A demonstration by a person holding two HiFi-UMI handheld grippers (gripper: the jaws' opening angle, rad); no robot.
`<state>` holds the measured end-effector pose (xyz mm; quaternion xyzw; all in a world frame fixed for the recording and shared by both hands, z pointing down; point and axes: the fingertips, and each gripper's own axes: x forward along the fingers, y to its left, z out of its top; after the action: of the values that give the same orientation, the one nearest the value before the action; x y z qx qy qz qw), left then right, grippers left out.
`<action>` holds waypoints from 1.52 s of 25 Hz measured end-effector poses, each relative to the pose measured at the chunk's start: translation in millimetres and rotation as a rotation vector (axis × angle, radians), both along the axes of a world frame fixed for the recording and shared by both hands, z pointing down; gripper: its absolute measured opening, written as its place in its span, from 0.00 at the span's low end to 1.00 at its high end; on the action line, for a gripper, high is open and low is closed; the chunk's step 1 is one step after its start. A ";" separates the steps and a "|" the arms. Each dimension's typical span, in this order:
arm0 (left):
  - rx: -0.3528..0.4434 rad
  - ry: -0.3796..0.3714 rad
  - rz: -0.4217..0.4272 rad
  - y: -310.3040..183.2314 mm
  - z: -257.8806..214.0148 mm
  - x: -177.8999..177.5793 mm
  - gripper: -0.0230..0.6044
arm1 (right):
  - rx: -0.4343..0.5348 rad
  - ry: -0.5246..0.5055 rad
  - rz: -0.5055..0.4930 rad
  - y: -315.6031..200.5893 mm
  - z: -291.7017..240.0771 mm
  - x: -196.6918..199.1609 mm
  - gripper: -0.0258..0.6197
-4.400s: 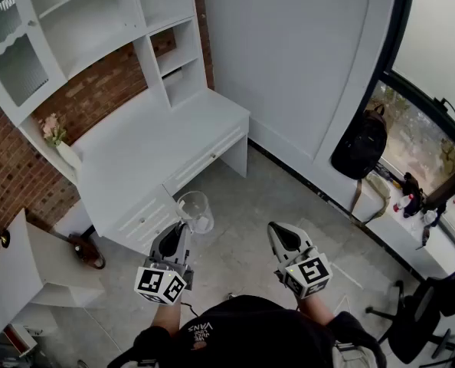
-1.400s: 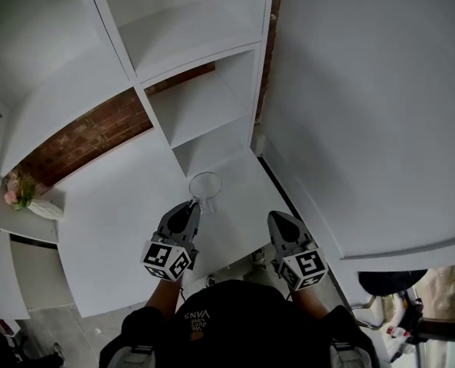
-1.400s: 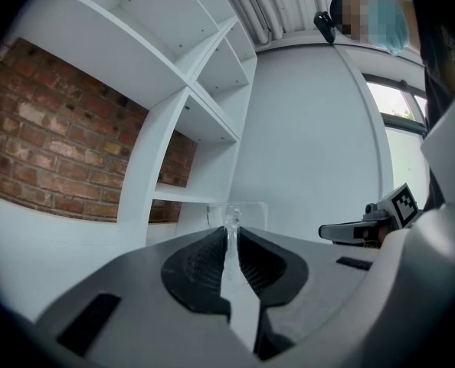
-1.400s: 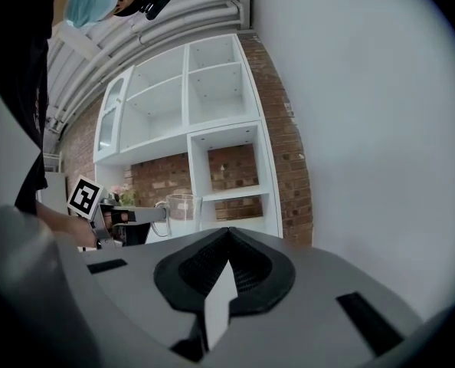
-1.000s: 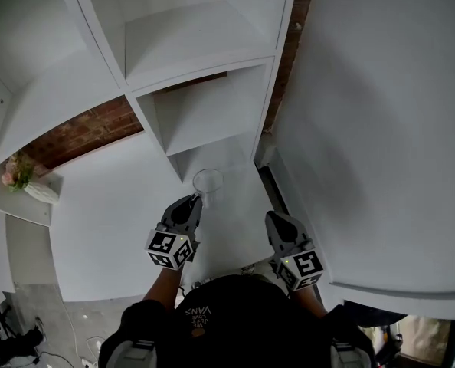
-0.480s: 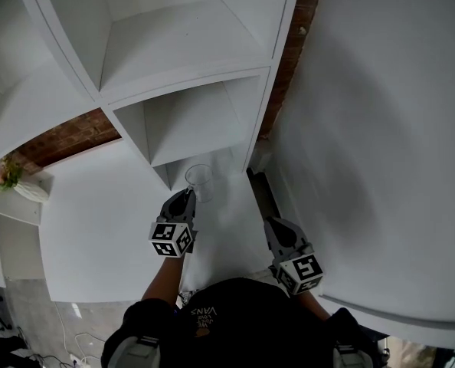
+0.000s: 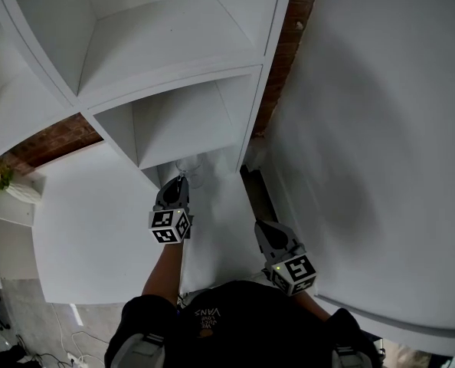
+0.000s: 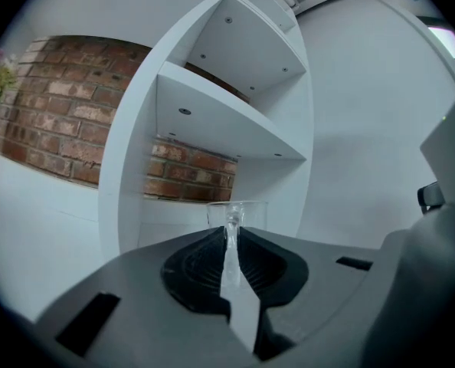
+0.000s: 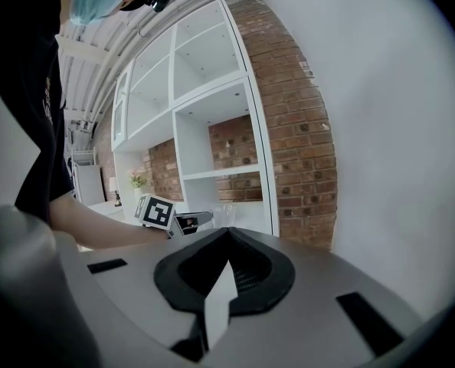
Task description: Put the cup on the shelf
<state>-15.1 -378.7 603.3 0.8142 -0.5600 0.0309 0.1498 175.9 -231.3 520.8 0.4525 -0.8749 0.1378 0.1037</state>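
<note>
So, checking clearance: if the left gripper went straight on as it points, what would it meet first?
Likely the back of the shelf's lowest compartment; the way there looks free, with the cup held in its jaws leading. Depth unclear.

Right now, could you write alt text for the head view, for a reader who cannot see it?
Seen from above, the left gripper holds a clear cup at the front of a white shelf unit, over a white desk. The right gripper hangs shut and empty, nearer the person's body, beside a plain white wall.

cup (image 7: 189,167): under lowest shelf (image 7: 183,125) edge | left gripper (image 7: 179,182): behind it | right gripper (image 7: 267,232): rightward, nearer
</note>
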 end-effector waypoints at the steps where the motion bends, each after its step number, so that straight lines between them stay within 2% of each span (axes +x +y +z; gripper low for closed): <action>1: 0.003 -0.005 -0.003 -3.5 1.1 0.6 0.09 | -0.003 0.000 -0.002 0.1 1.7 0.4 0.04; 9: 0.013 -0.035 -0.030 -15.0 11.3 4.7 0.09 | -0.006 -0.023 0.000 0.2 8.1 9.8 0.04; 18: -0.022 -0.065 -0.070 -21.4 28.6 2.1 0.09 | -0.028 -0.012 -0.038 0.1 17.6 7.5 0.04; 29: -0.004 -0.124 -0.053 -18.3 30.2 6.3 0.09 | -0.038 -0.033 -0.027 -0.7 19.1 15.2 0.04; 35: -0.077 -0.140 -0.030 -10.4 46.7 7.7 0.10 | -0.035 -0.046 -0.031 1.1 17.3 16.4 0.04; 38: -0.098 -0.121 -0.023 -4.3 52.7 9.0 0.11 | -0.035 -0.053 -0.036 2.9 16.7 15.1 0.04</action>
<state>-6.1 -383.0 656.0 0.7961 -0.5752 0.1055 0.1556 191.0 -228.4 537.6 0.4311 -0.8828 0.1631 0.0907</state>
